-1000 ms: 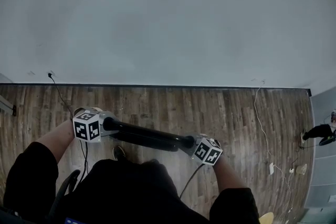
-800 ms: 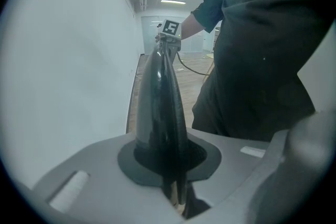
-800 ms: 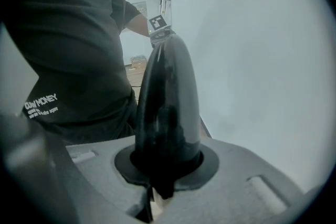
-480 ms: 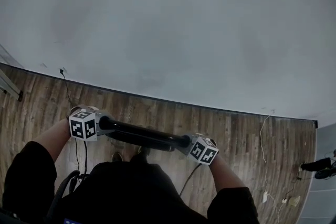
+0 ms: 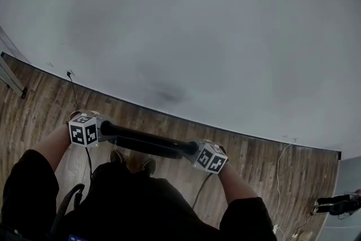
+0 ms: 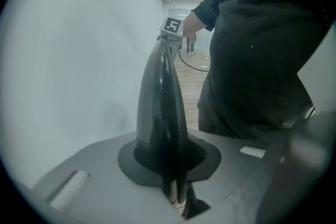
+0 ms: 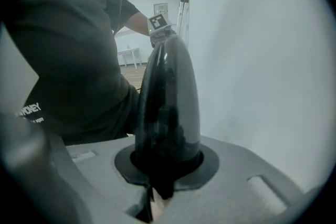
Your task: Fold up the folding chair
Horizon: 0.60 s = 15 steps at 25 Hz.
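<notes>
The folded chair shows only as a glossy black padded bar [image 5: 148,140] running level in front of my body, close to the white wall. My left gripper [image 5: 105,128] is shut on its left end and my right gripper [image 5: 193,150] is shut on its right end. In the left gripper view the bar [image 6: 160,107] runs straight away from the jaws to the right gripper's marker cube [image 6: 171,25]. The right gripper view shows the bar [image 7: 168,97] reaching to the left gripper's cube [image 7: 157,22]. The rest of the chair is hidden below my torso.
A white wall [image 5: 197,20] fills most of the head view, very near the bar. Wooden floor [image 5: 39,113] lies below, with a cable [image 5: 76,93] from a wall socket at left and more cables [image 5: 279,178] at right. My shoes [image 5: 132,162] stand under the bar.
Both grippers have carried the bar sideways along the wall, grip unchanged. The wall now fills more of the head view and the floor strip has tilted and shrunk.
</notes>
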{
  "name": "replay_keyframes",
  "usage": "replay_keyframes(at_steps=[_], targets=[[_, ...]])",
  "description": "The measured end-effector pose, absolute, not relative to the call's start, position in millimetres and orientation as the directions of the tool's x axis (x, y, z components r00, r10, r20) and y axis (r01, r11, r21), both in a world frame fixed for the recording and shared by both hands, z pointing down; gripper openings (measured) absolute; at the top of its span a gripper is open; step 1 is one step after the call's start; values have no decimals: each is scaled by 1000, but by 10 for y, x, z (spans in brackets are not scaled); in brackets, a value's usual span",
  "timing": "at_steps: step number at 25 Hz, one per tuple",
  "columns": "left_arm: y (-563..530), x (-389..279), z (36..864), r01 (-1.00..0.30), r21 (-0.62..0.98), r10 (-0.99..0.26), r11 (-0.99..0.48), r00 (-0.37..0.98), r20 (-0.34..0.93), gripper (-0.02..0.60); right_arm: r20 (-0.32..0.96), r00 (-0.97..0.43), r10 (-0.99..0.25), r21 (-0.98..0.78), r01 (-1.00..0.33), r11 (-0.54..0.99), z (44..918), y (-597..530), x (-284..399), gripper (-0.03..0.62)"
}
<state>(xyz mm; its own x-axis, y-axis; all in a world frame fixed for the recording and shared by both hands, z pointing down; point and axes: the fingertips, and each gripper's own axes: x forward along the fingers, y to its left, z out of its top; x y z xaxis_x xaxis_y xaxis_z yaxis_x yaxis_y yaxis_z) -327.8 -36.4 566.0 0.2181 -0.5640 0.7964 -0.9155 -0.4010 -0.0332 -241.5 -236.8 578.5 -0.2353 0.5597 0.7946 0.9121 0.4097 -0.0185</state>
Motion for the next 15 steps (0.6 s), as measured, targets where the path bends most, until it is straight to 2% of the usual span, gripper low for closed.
replay_keyframes(at_steps=[10, 15], targets=[[-450, -3774, 5752, -901, -15, -538, -433, 246, 807, 49, 799, -236, 553, -35, 900, 434, 5883, -2436, -2855, 50], [-564, -4248, 5784, -892, 16, -518, -452, 277, 809, 49, 798, -226, 559, -66, 889, 454, 5920, -2527, -3287, 50]])
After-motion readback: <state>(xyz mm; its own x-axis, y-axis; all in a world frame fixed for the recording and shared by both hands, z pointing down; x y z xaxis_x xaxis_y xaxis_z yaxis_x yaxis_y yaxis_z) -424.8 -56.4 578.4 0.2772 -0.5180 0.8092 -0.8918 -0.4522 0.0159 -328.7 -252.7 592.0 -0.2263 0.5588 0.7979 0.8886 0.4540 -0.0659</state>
